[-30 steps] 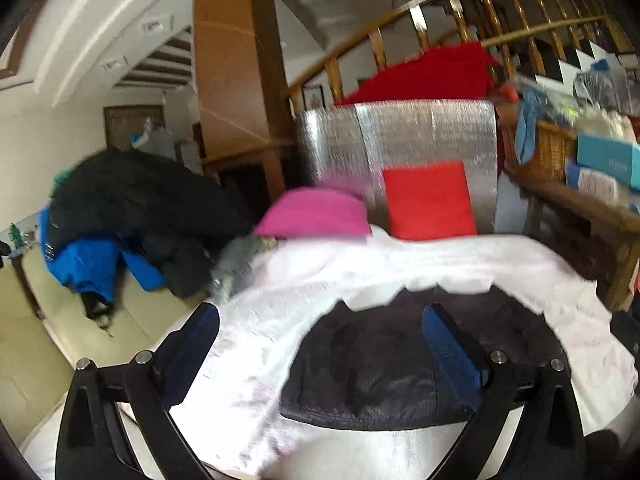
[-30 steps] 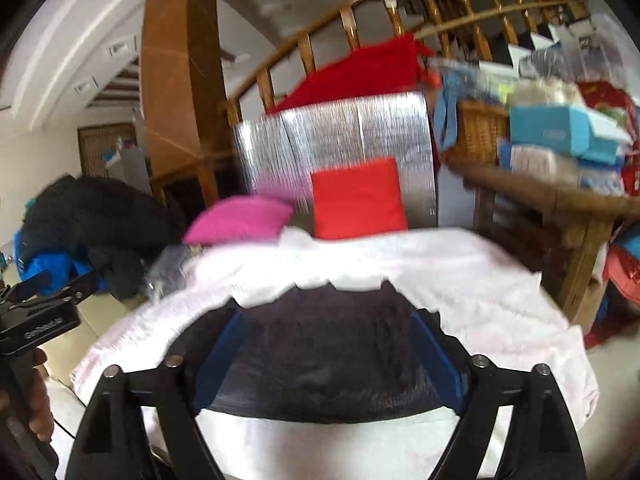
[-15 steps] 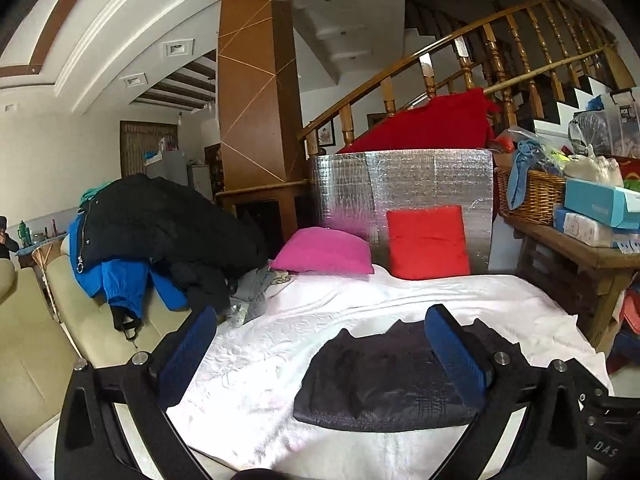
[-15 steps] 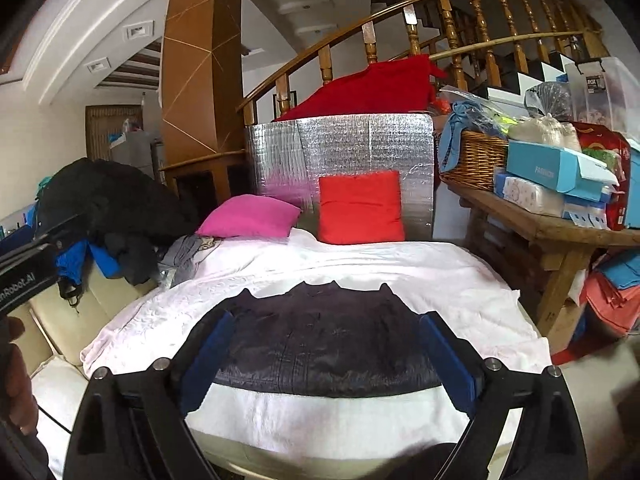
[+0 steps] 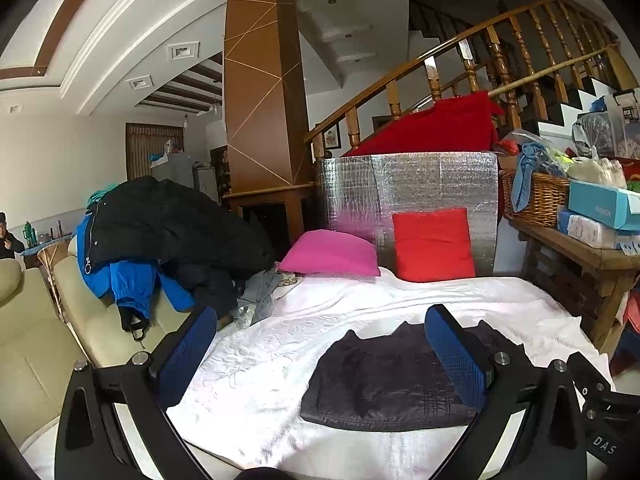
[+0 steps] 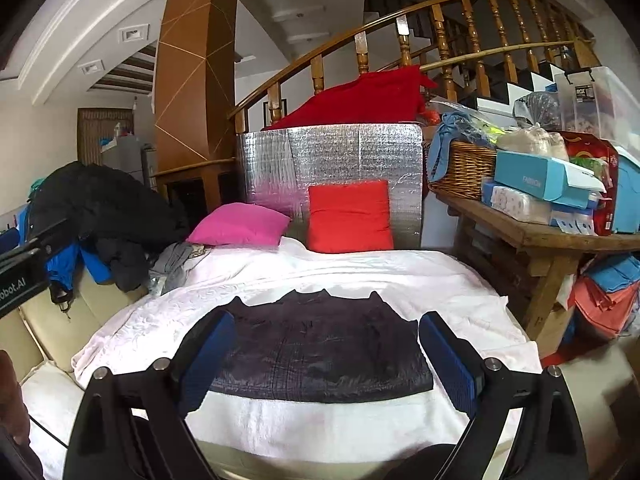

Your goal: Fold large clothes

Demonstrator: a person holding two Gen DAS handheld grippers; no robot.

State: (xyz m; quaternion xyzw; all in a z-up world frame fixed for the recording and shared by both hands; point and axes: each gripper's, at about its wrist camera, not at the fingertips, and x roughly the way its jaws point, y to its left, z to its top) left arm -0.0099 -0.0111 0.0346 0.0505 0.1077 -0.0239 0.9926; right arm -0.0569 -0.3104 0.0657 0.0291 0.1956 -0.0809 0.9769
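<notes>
Folded dark garment [image 6: 320, 350] lies flat on the white bedspread [image 6: 440, 284], near the front edge of the bed and roughly midway between its sides. Left gripper [image 5: 320, 356] hangs above the front edge with its blue pads [image 5: 454, 360] spread wide, holding nothing. Right gripper [image 6: 326, 360] is likewise wide apart and empty, framing the garment without touching it. At the far edge a pink cushion [image 6: 240, 230] and a red cushion [image 6: 350, 218] rest against a silver foil panel [image 6: 332, 152]. Dark and blue jackets [image 5: 160, 236] are heaped beside the bed's left side.
</notes>
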